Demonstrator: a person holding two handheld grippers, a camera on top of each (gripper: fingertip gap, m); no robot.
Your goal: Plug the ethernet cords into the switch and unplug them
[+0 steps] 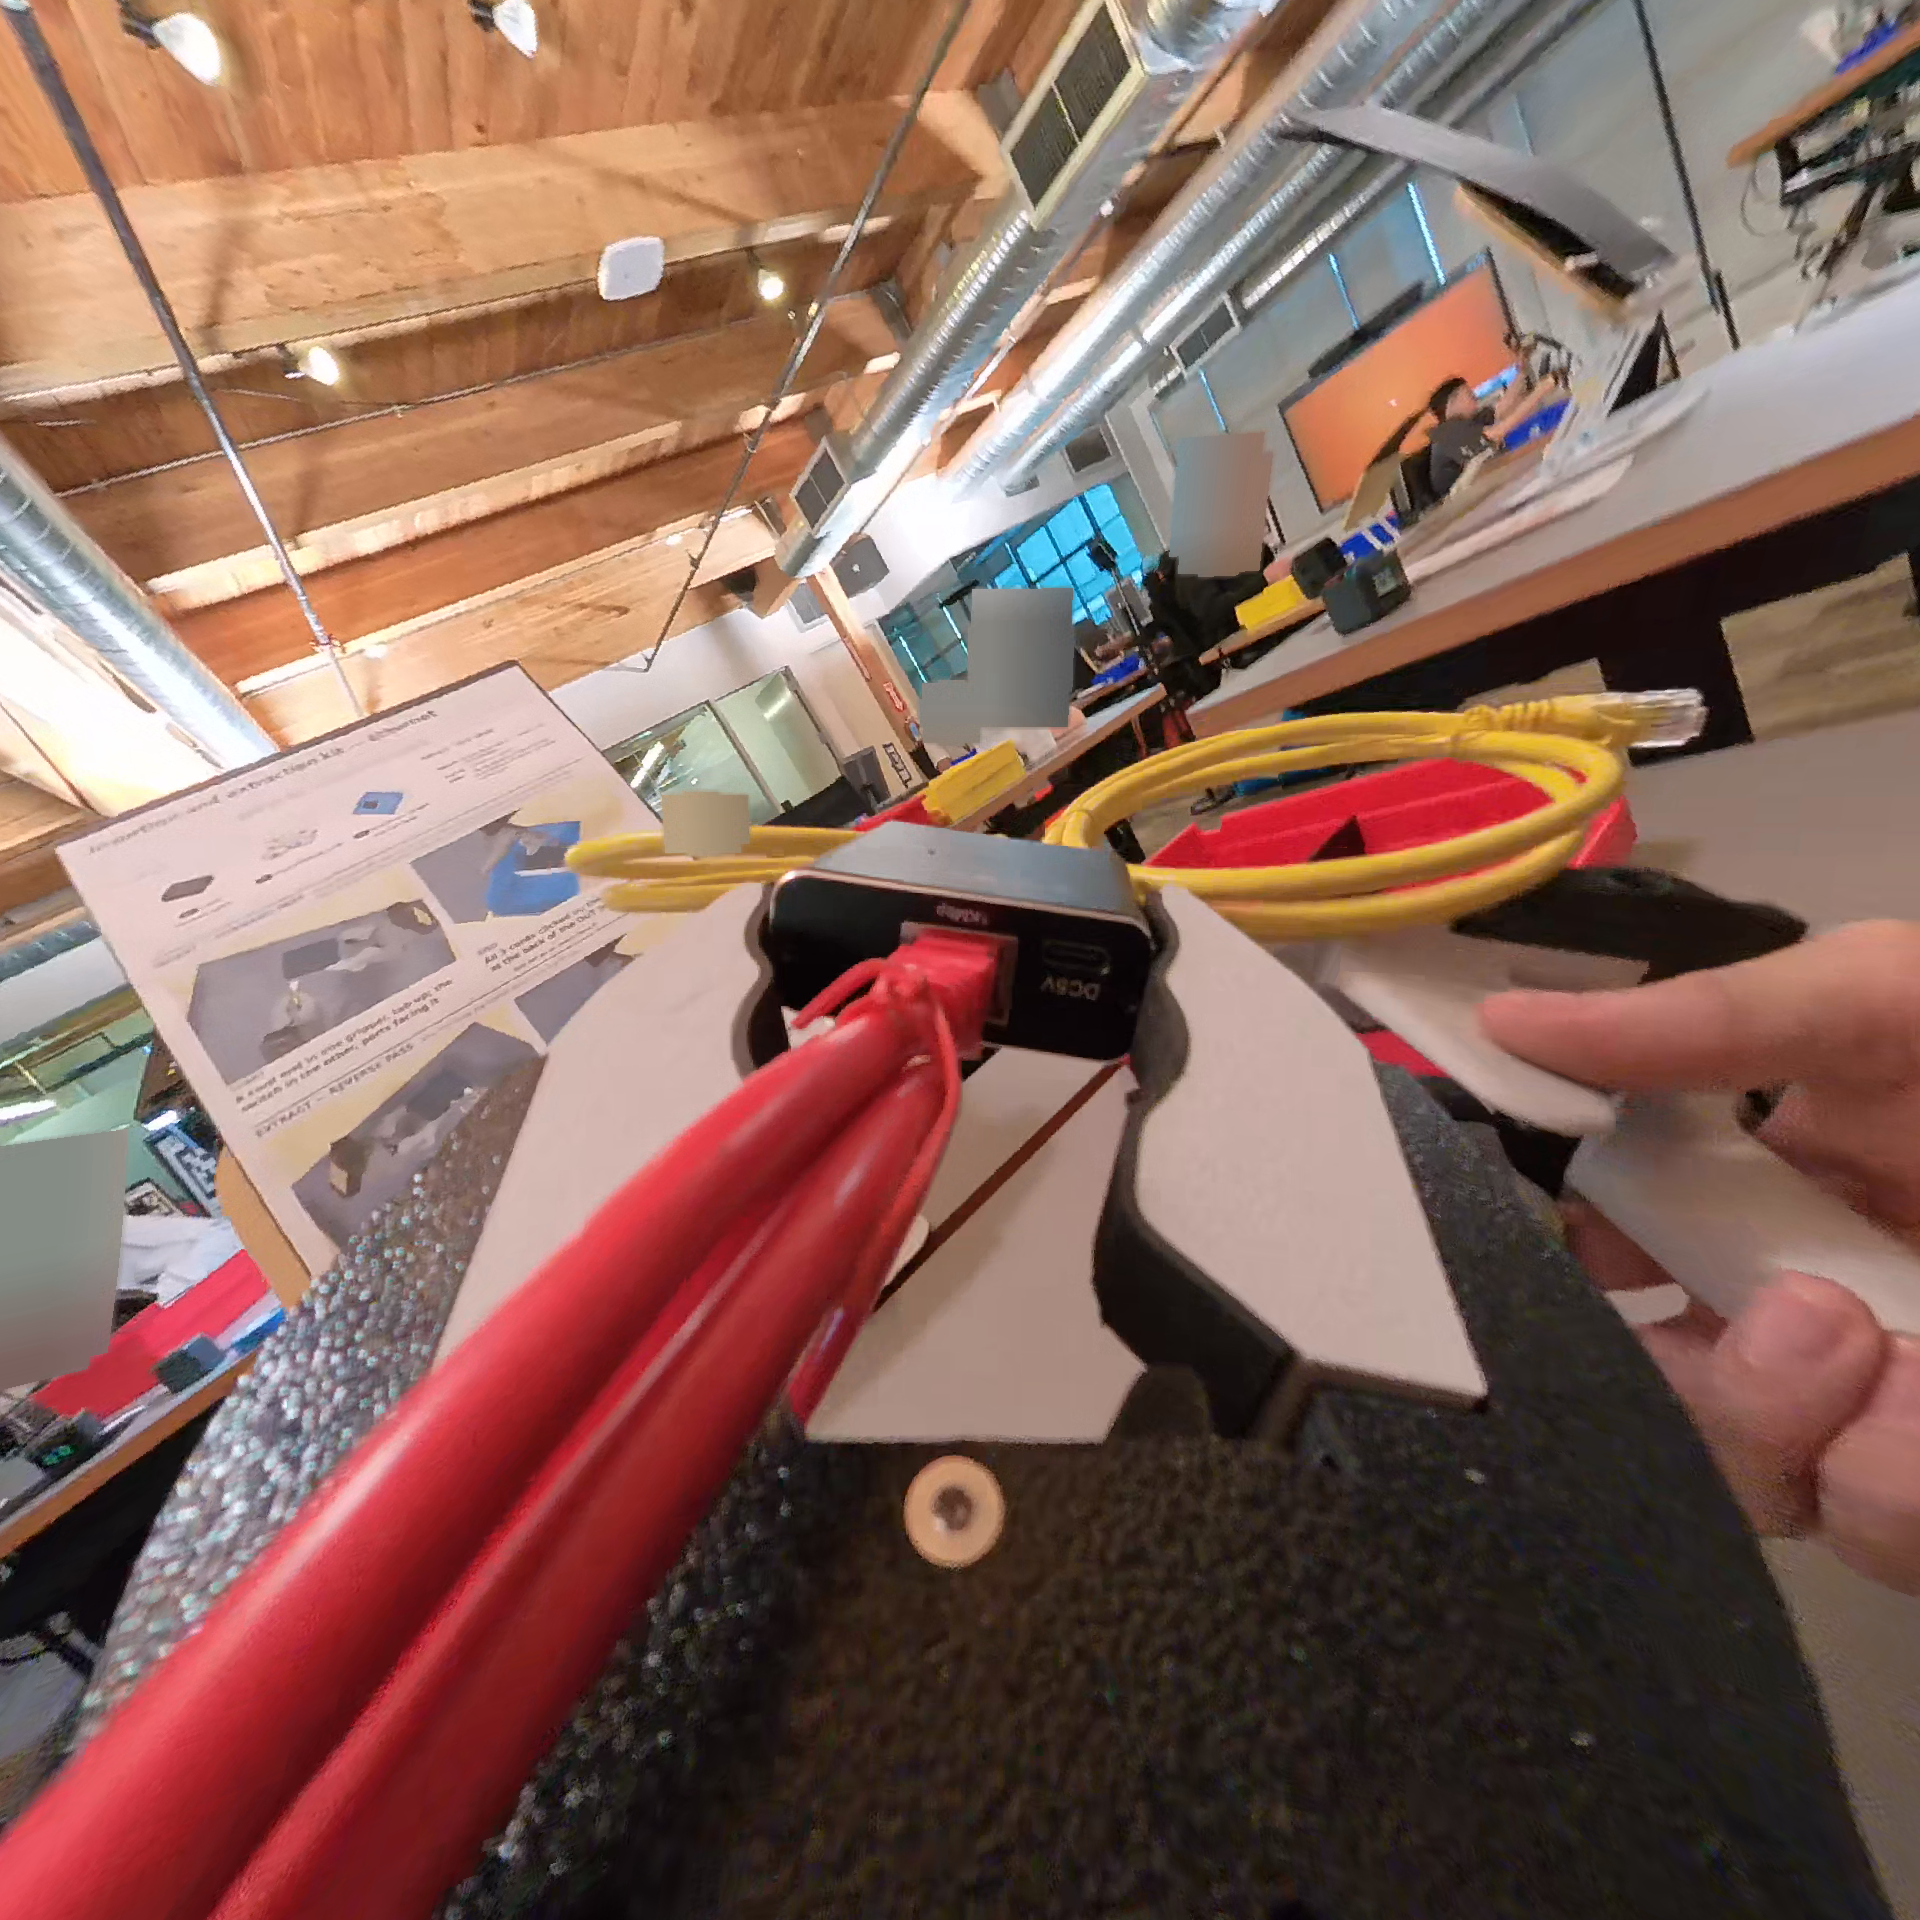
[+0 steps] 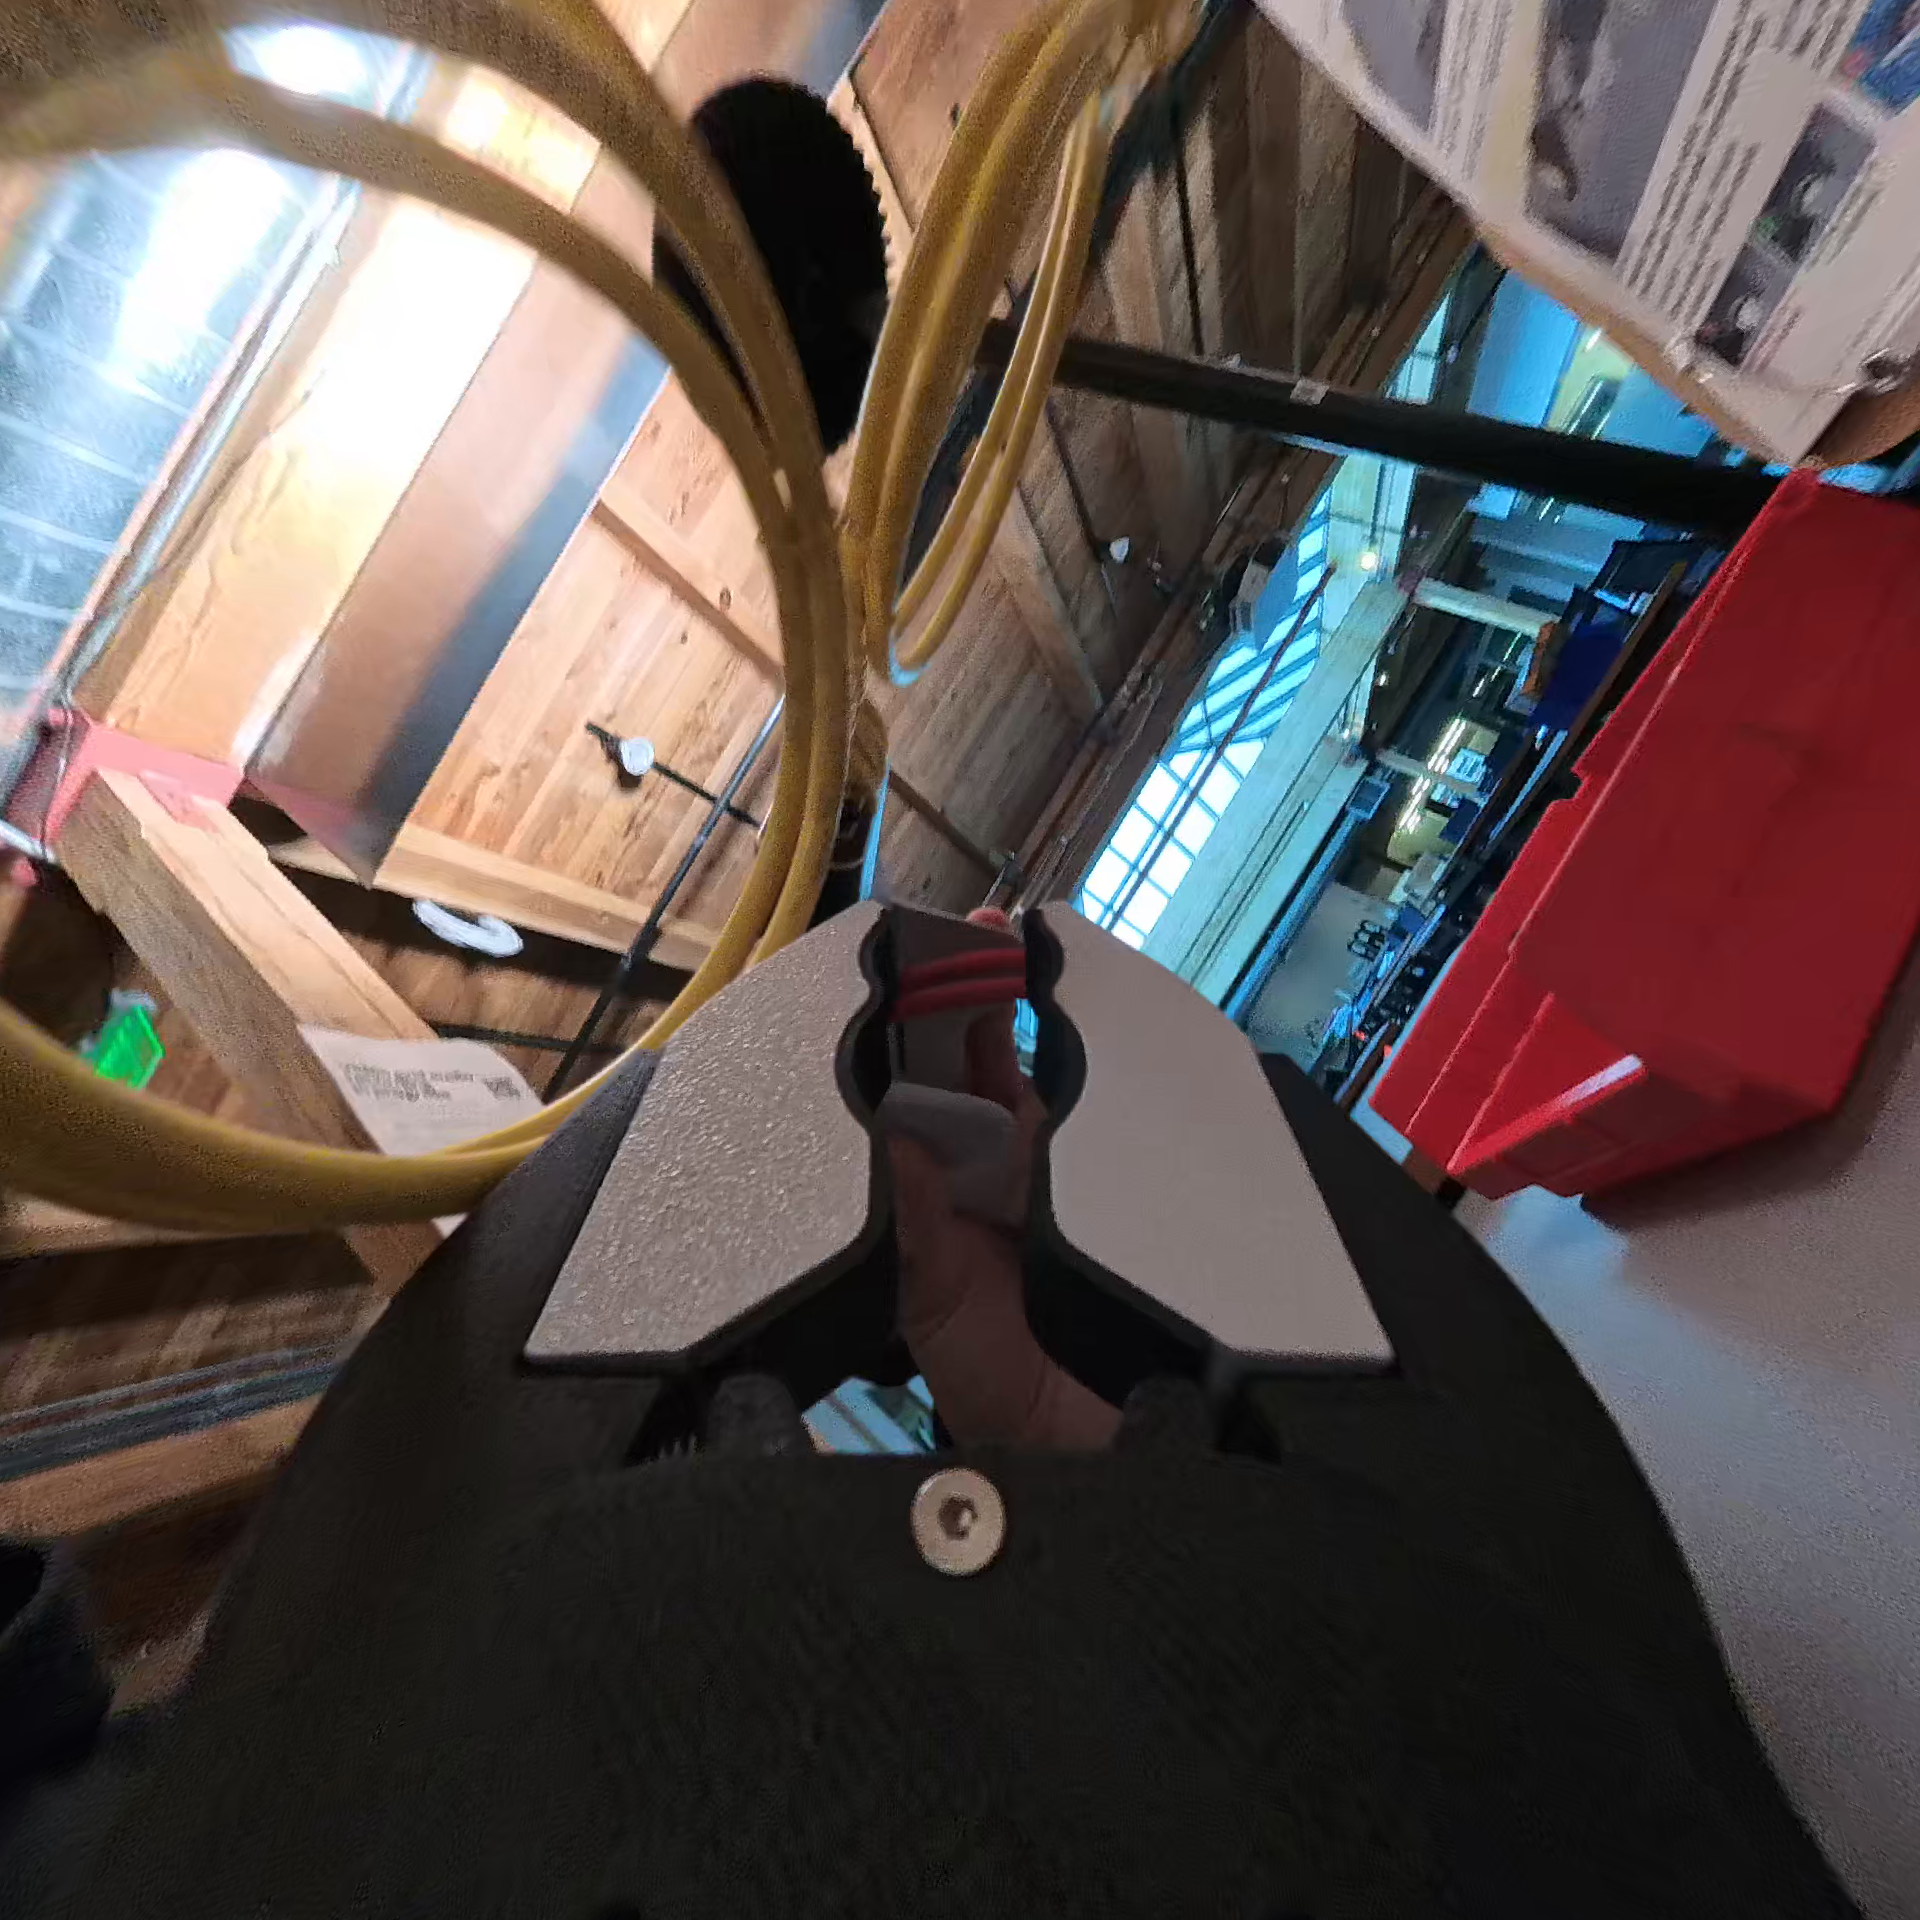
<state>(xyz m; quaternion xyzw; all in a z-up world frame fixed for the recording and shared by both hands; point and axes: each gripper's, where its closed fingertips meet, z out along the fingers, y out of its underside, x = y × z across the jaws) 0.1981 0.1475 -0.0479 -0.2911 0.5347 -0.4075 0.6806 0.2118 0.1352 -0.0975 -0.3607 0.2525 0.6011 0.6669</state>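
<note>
The left tongs (image 1: 961, 966) gripped the black switch (image 1: 961, 935) between their tips, with a red ethernet cord (image 1: 623, 1299) plugged into its near face. Yellow ethernet cords (image 1: 1351, 821) looped behind it, above a red bin (image 1: 1455, 800). The right tongs (image 2: 956, 982) were clamped near their tips on red cord strands (image 2: 961, 987), a hand (image 2: 977, 1278) visible behind them.

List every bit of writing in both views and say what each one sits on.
I give the places only, not the wording.
Black switch: small pale print above the port that holds the red cord, and more beside the small socket.
Instruction sheet: a heading and picture captions, mostly blurred.
Paper label on a box, right wrist view: too blurred to read.
</note>
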